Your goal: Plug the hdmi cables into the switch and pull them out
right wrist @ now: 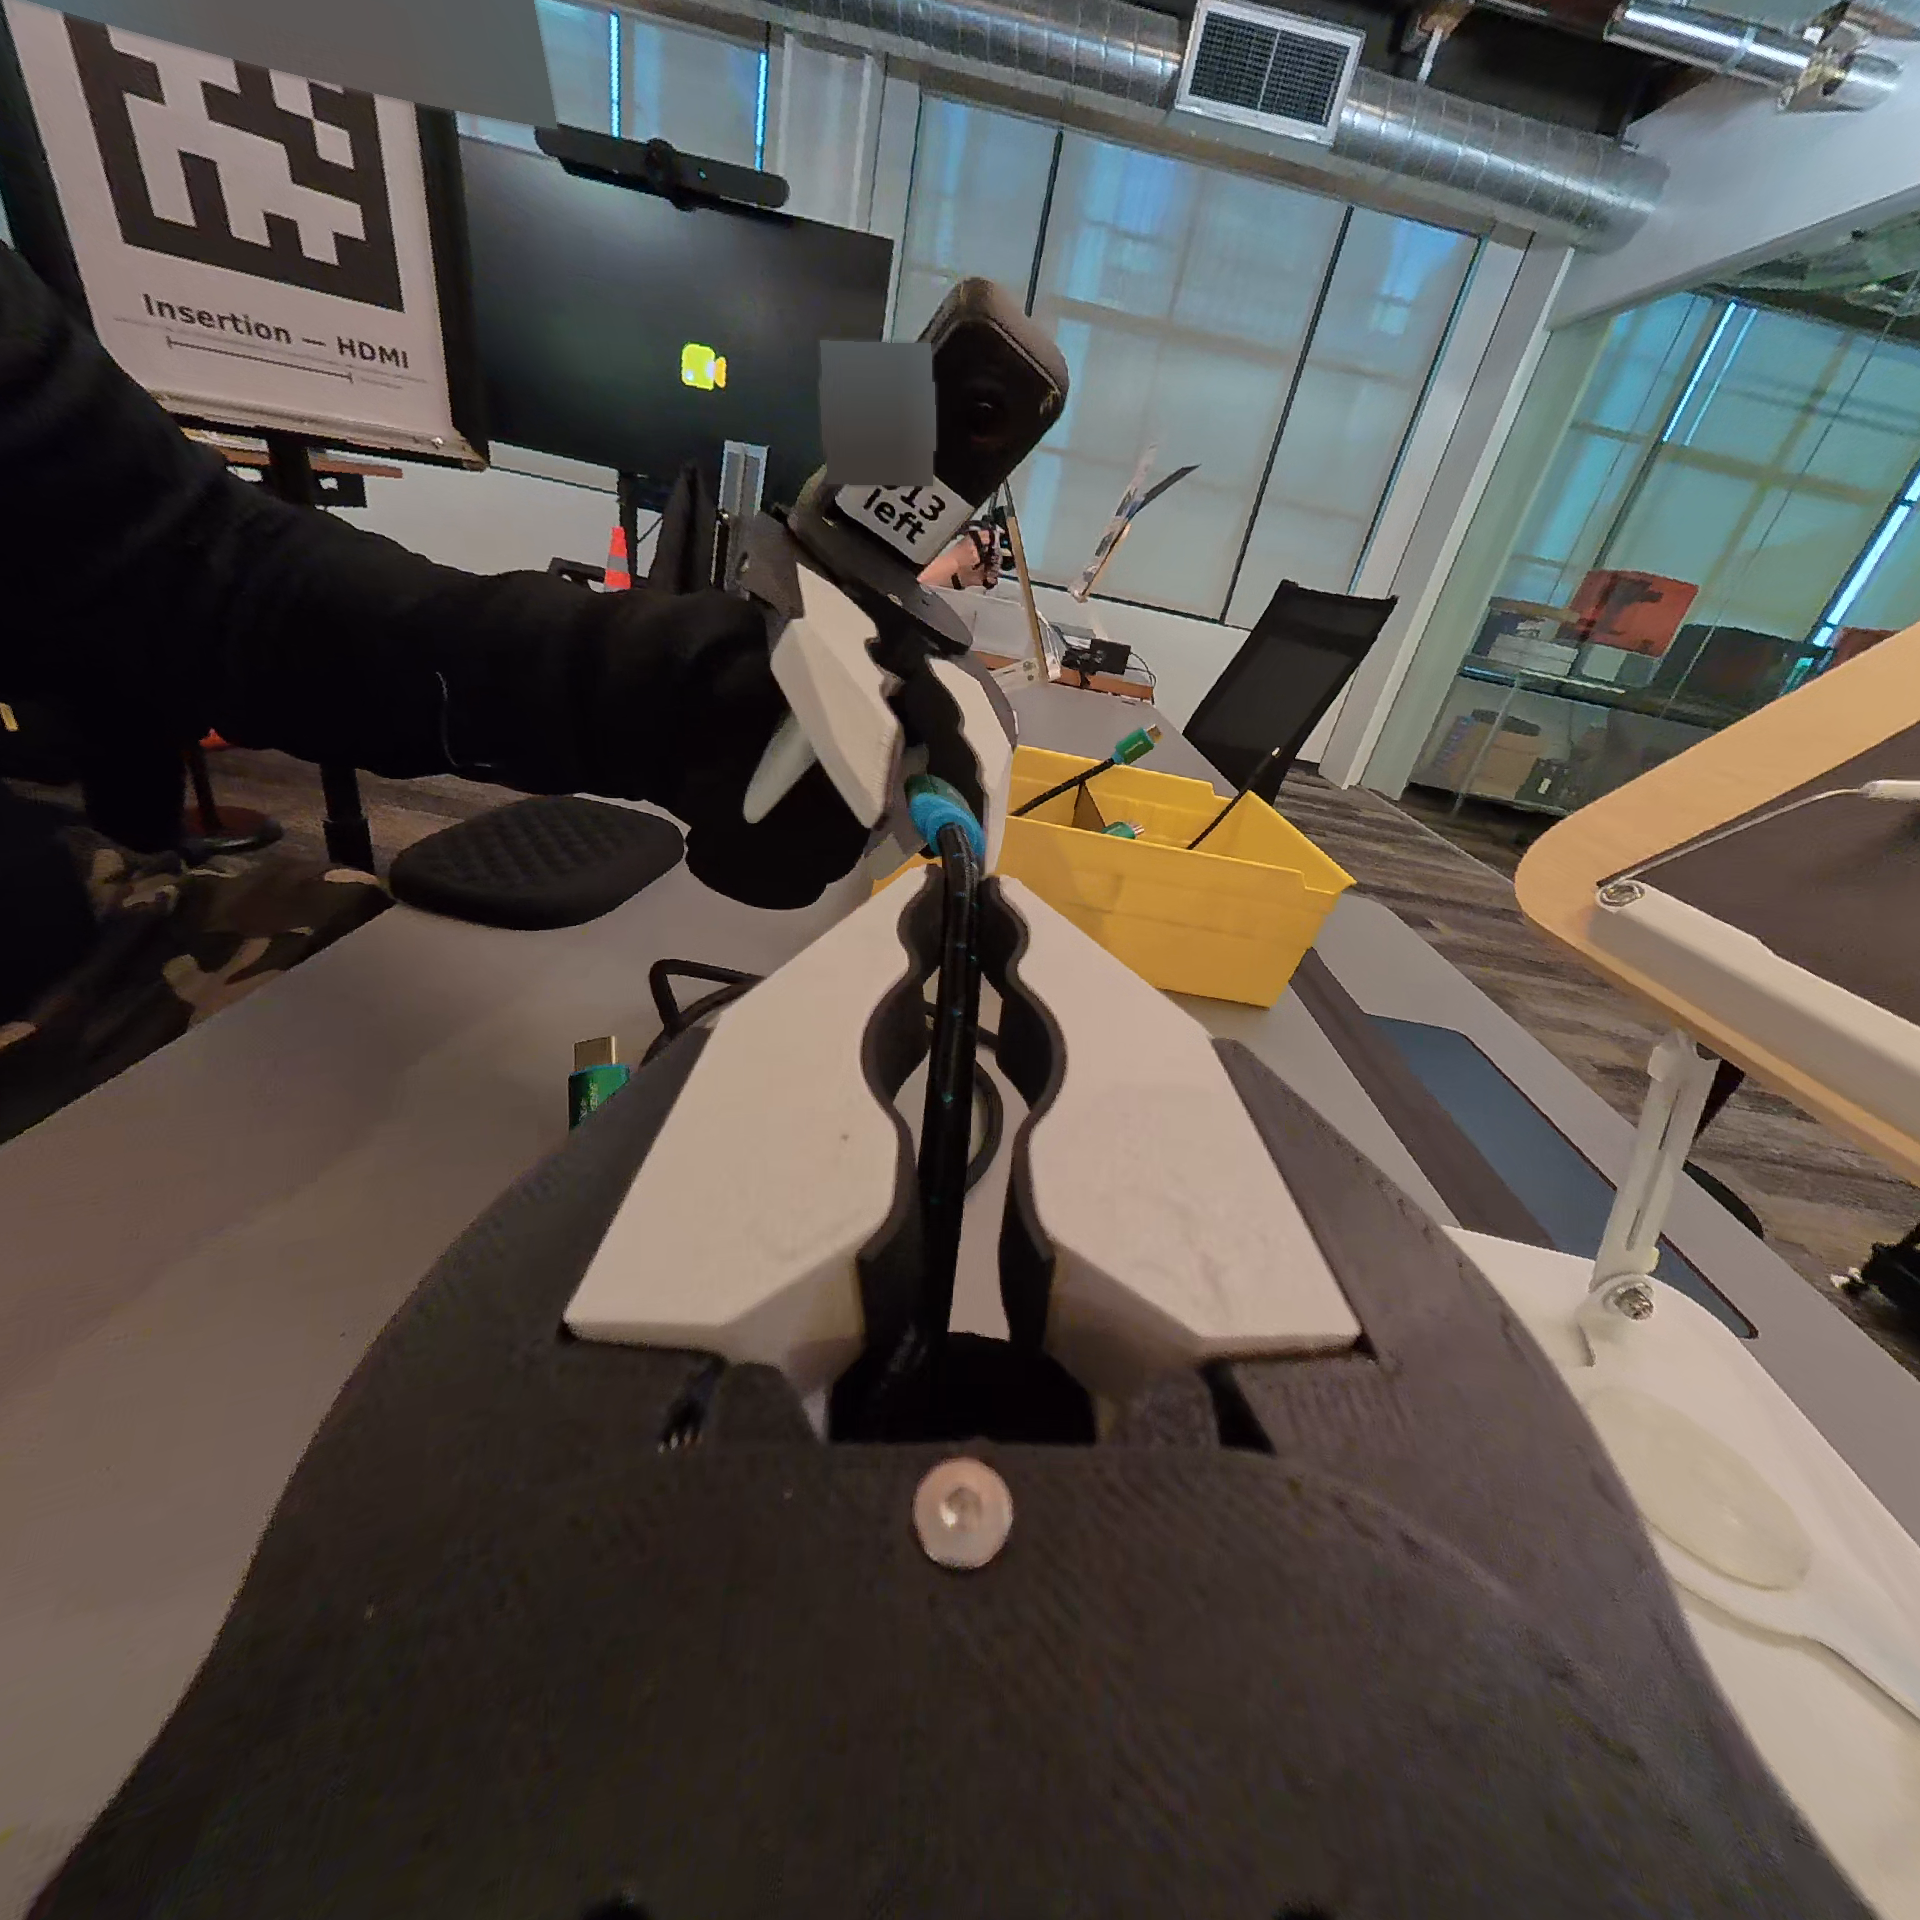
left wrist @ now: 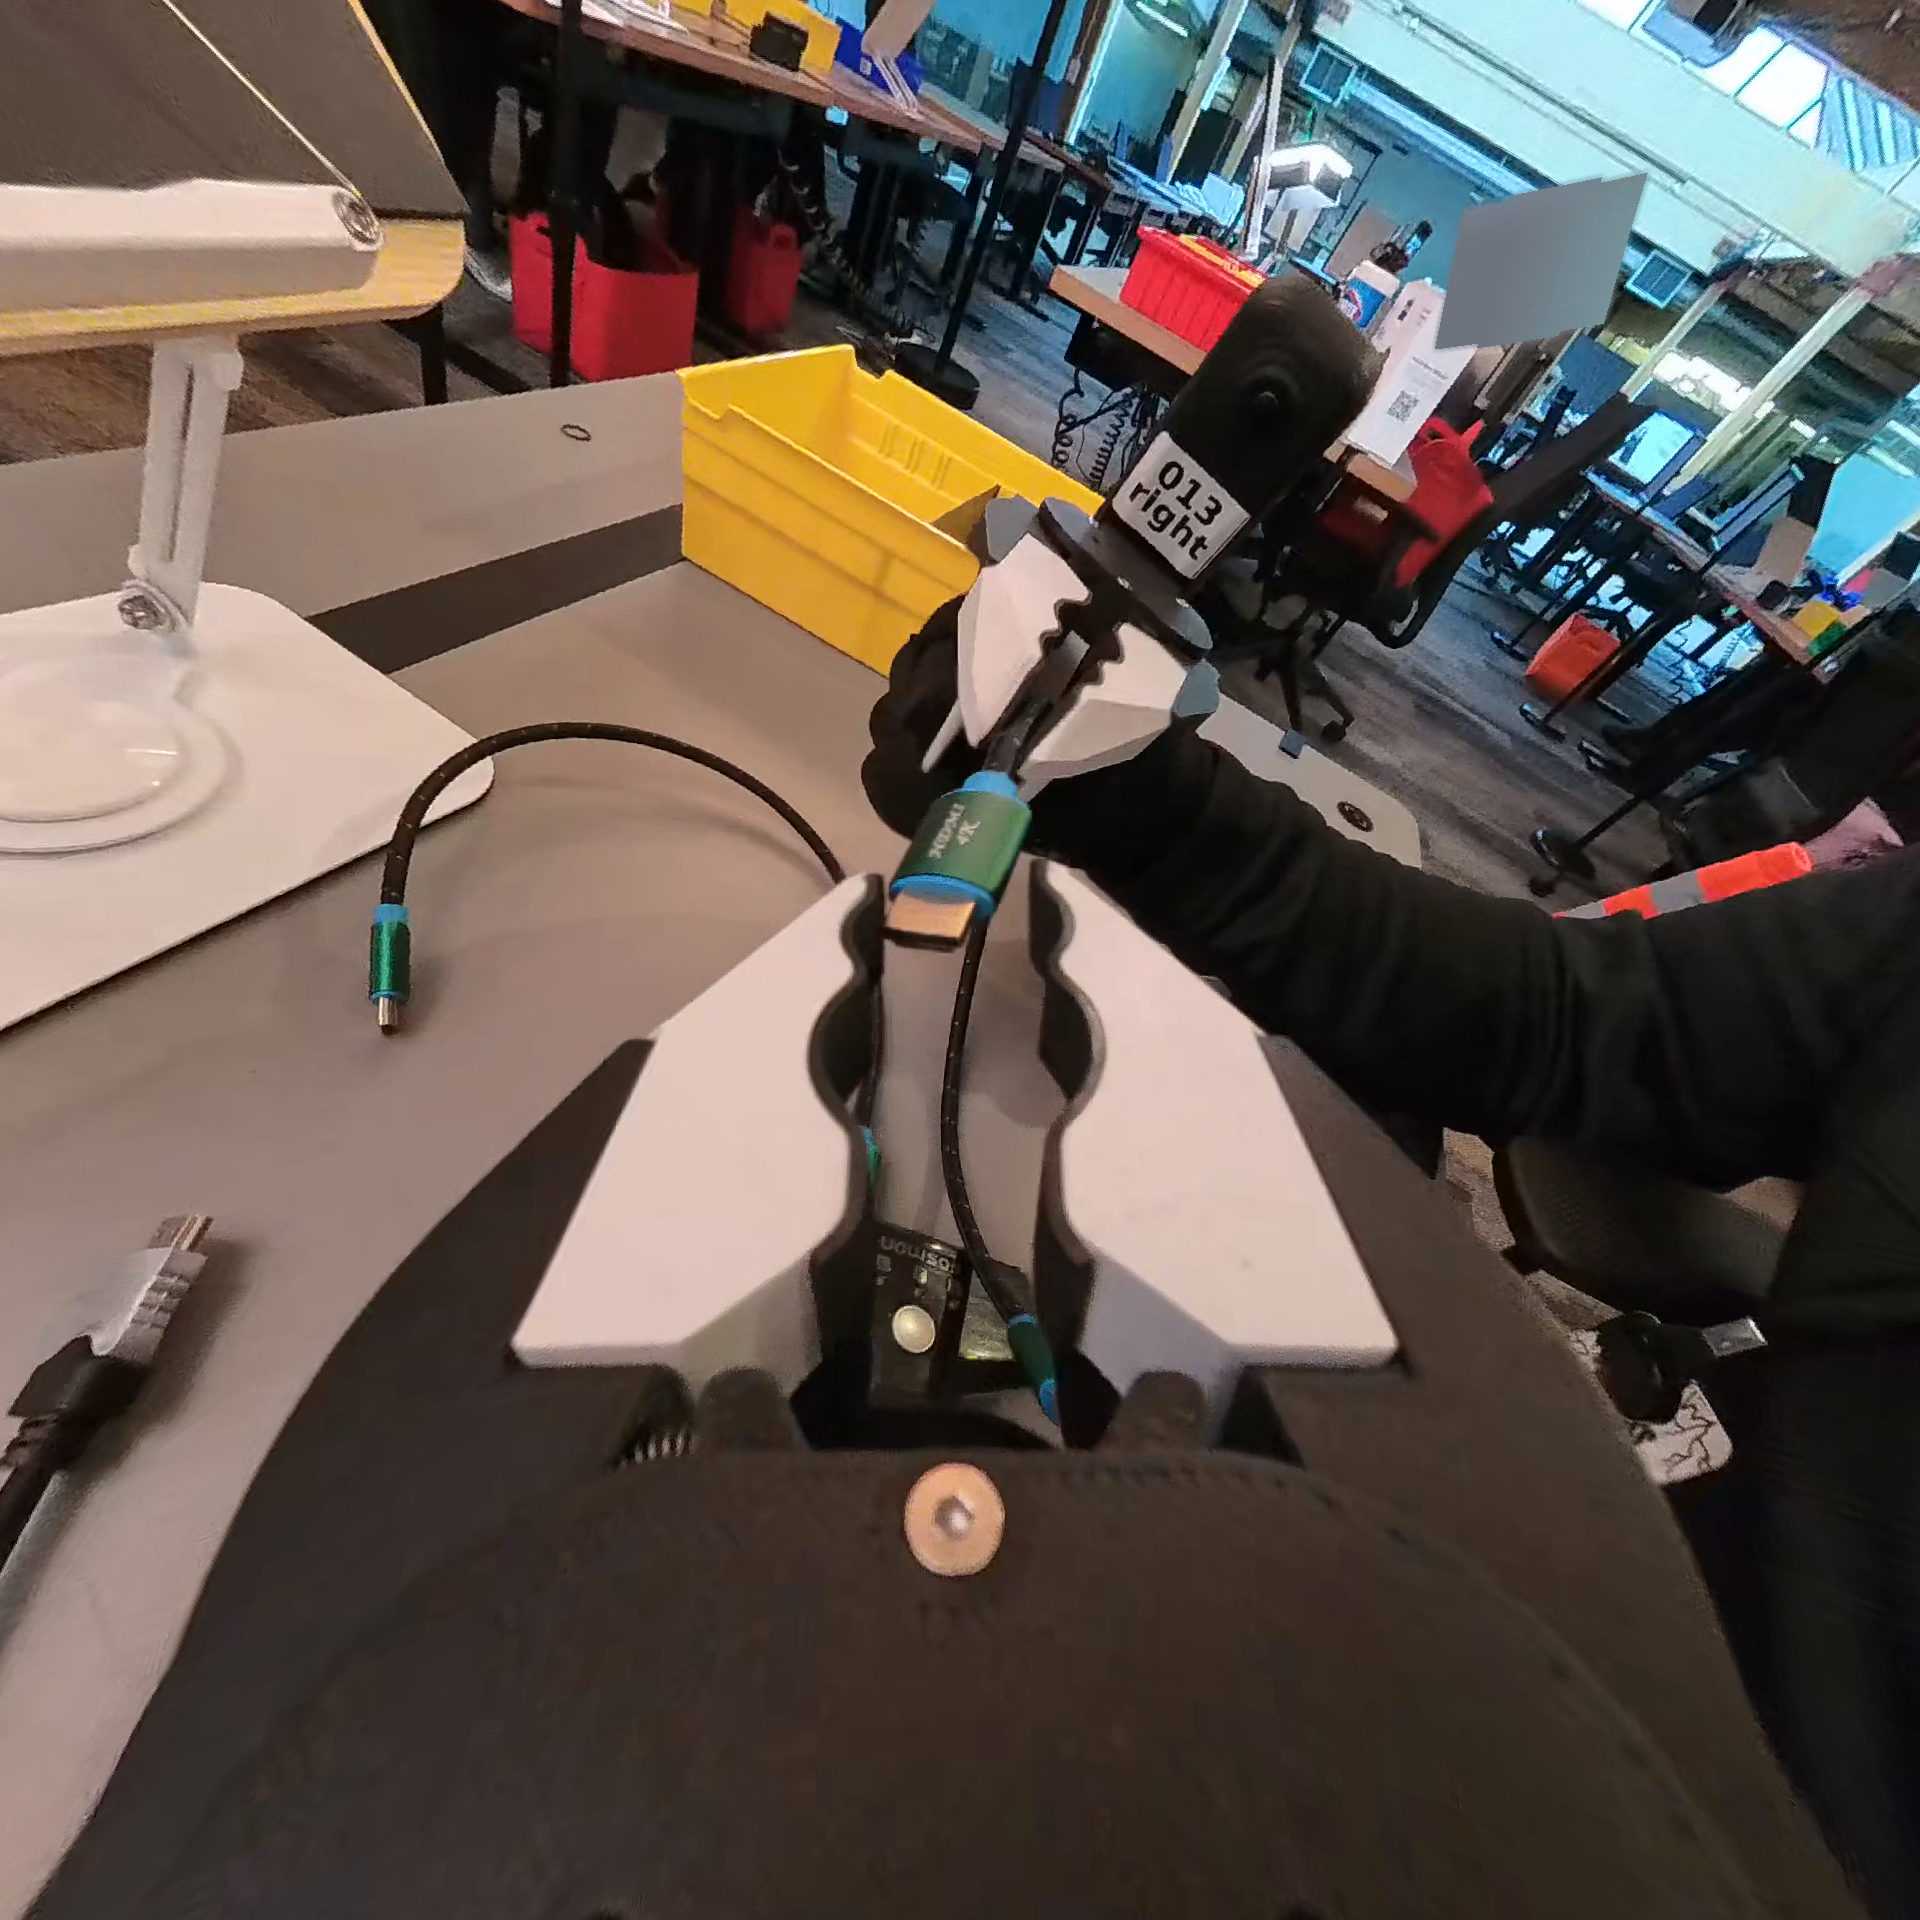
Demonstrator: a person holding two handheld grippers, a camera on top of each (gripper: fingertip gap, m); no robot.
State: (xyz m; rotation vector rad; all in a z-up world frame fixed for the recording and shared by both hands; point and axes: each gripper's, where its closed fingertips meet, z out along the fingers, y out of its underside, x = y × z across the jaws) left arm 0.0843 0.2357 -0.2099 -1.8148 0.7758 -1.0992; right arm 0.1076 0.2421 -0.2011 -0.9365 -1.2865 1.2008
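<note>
Between the right gripper's [left wrist: 1023, 764] jaws, closed on its braided cord, one green HDMI plug [left wrist: 961, 847] hangs above the desk [left wrist: 644, 810], long axis slanting, gold tip pointing into the left gripper's [left wrist: 951, 894] parted jaws. Those jaws straddle the switch [left wrist: 920, 1320], where two green plugs seem seated. A fourth green plug [left wrist: 390, 961] lies flat near the white stand [left wrist: 156, 665], tip toward the desk's near edge. One yellow bin [left wrist: 831, 488] sits at the far edge.

Grey tabletop [left wrist: 312, 1143] sat up front; long wooden workbenches [left wrist: 935, 114] ran behind; tall glass windows [right wrist: 1247, 416] glowed bright; silver ceiling duct [right wrist: 1455, 114] hung overhead; black mesh chair [right wrist: 1288, 675] waited.
</note>
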